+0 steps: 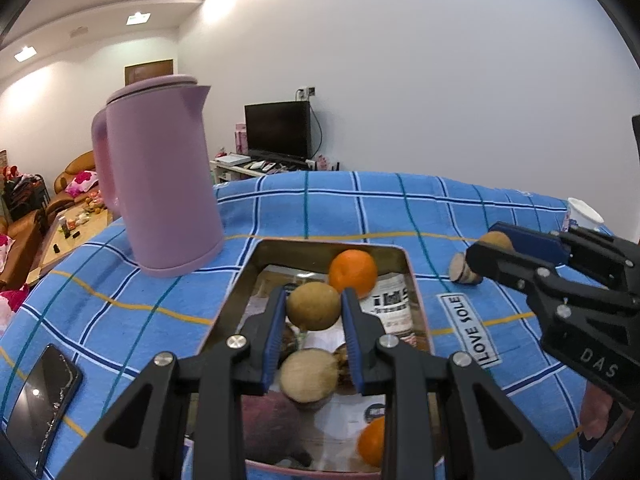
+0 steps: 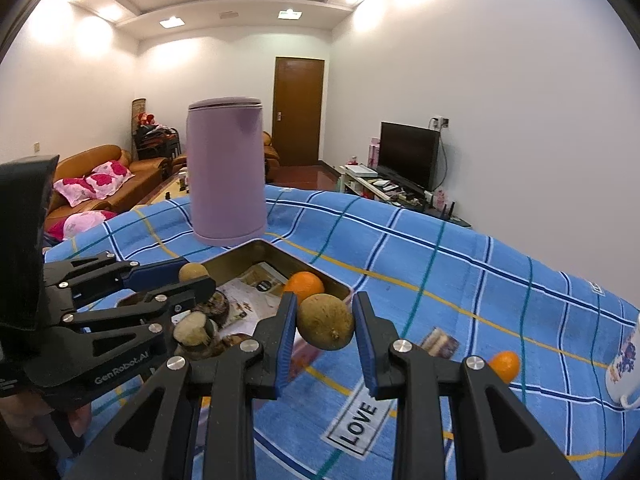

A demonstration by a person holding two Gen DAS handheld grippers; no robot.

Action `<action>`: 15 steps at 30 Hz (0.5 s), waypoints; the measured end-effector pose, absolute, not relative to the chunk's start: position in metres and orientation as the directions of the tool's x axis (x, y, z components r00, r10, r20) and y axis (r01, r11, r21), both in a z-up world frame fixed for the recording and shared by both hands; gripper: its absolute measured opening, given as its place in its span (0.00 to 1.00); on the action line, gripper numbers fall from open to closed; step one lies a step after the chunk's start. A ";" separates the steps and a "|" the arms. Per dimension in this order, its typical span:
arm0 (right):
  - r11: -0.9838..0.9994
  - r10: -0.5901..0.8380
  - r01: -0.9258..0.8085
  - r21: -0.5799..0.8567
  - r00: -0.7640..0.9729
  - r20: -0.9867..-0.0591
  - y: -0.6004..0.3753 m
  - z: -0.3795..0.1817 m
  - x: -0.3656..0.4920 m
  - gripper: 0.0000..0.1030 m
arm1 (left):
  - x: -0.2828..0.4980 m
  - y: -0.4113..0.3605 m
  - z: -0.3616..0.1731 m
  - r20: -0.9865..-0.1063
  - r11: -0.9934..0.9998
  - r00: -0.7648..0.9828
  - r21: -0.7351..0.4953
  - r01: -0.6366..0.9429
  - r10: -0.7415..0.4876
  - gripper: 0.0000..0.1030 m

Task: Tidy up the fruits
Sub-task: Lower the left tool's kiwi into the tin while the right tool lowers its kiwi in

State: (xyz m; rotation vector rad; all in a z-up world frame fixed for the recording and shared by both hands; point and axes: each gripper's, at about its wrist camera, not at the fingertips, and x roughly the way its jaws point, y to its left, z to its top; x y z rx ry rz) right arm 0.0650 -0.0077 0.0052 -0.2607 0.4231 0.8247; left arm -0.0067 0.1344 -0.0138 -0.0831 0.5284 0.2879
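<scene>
My left gripper is shut on a round brown fruit and hangs over the metal tray. In the tray lie an orange, a cut brown piece, a second orange and a dark purple lump. My right gripper is shut on another brown fruit, just right of the tray's near corner. On the cloth lie a small orange and a sliced piece. Each wrist view shows the other gripper gripping its fruit.
A tall pink kettle stands just behind the tray on the blue checked cloth. A phone lies at the cloth's left edge. A patterned mug stands at the far right. The cloth drops off behind.
</scene>
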 end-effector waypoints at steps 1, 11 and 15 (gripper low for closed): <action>0.651 0.653 -0.757 -0.064 0.601 -0.461 -0.005 0.005 0.064 0.29 | -0.007 0.136 -0.015 -0.512 0.955 0.822 -0.005 -0.295 0.251 0.28; 0.623 0.671 -0.780 -0.062 0.573 -0.471 0.018 0.004 0.066 0.29 | -0.003 0.155 -0.023 -0.547 0.949 0.794 0.003 -0.314 0.265 0.28; 0.611 0.676 -0.790 -0.054 0.556 -0.483 0.028 0.000 0.067 0.29 | -0.002 0.160 -0.024 -0.555 0.948 0.788 0.001 -0.319 0.265 0.28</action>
